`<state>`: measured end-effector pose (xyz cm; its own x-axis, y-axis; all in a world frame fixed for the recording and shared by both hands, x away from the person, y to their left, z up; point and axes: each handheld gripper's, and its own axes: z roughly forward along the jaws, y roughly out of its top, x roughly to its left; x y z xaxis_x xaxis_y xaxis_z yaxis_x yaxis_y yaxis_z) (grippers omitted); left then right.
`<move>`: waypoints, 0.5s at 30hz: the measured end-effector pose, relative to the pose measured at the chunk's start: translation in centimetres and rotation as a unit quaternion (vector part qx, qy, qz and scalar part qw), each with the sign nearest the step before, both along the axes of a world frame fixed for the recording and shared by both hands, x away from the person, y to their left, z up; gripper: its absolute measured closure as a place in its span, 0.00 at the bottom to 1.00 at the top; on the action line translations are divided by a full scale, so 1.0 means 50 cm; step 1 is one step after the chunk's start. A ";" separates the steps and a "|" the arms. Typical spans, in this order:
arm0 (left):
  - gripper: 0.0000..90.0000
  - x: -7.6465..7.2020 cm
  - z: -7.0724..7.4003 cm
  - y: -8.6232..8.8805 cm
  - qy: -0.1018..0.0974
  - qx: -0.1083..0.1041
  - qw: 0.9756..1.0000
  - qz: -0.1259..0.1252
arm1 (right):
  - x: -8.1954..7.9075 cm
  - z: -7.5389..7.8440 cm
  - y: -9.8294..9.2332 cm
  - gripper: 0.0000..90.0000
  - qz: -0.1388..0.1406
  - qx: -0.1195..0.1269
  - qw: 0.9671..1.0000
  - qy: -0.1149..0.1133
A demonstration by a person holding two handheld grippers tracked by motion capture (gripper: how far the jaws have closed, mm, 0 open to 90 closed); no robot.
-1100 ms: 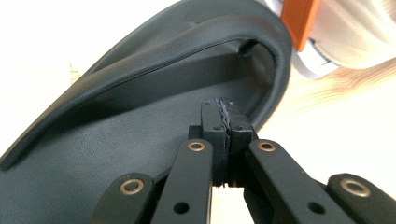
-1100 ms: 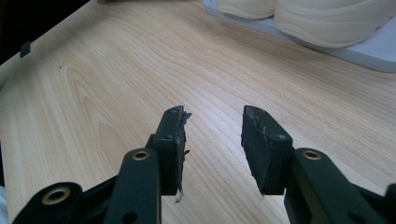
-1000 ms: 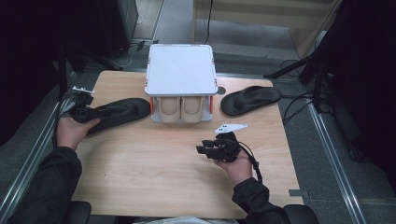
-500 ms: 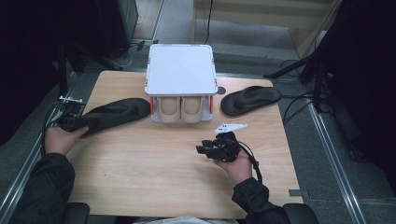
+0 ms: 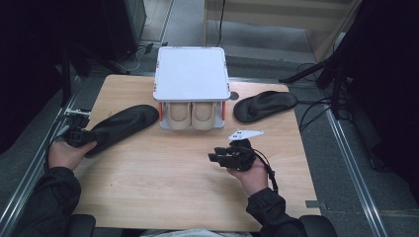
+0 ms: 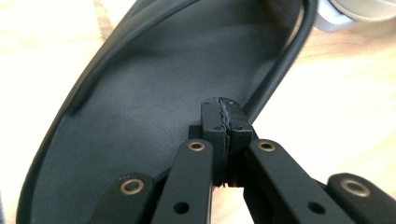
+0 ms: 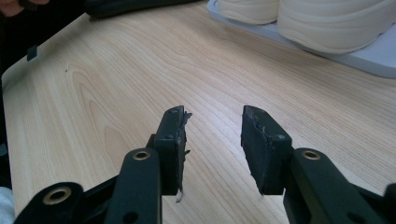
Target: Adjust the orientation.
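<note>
A: What is lying on the pale wooden table (image 5: 163, 187), biggest things first?

B: A white two-tier shoe rack (image 5: 191, 73) is standing at the far middle, sheltering a pair of cream shoes (image 5: 191, 114) on its lower shelf. A flat black foam sandal (image 5: 121, 127) is lying to the rack's left, its toe end just beside the rack's foot. A second black sandal (image 5: 265, 104) is resting to the right, well apart from the first.

A: And the tools?

B: The left gripper (image 6: 223, 122) is sitting at the near edge of the left sandal, jaws pressed together. In the left gripper view they are meeting over the raised rim, though I cannot tell whether any rim is pinched between them. The right gripper (image 7: 212, 140) is hovering over bare wood in the middle right, jaws standing apart with nothing between them.

A: How is that sandal likely to be handling?

B: Probably light and bendy, with a matte, slightly grippy footbed. Pinching the rim near the heel seems sensible, since the sole is too broad to span; held at one end, the toe is likely to be drooping and dragging.
</note>
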<state>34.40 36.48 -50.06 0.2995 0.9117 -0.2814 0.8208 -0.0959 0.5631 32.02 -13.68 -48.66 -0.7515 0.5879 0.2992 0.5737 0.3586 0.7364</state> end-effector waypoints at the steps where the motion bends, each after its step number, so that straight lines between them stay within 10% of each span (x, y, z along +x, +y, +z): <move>1: 1.00 -0.004 0.000 -0.004 0.001 -0.001 1.000 -0.004 | 0.000 0.000 0.000 0.68 0.000 0.001 1.000 0.001; 15: 1.00 -0.036 0.004 -0.077 0.008 -0.001 0.999 -0.040 | 0.000 0.004 -0.003 0.68 -0.002 0.006 1.000 -0.002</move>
<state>32.60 32.63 -49.88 0.3667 0.8842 -0.2893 0.8194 -0.1597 0.5505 32.00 -13.86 -48.44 -0.7506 0.5874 0.3026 0.5719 0.3481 0.7428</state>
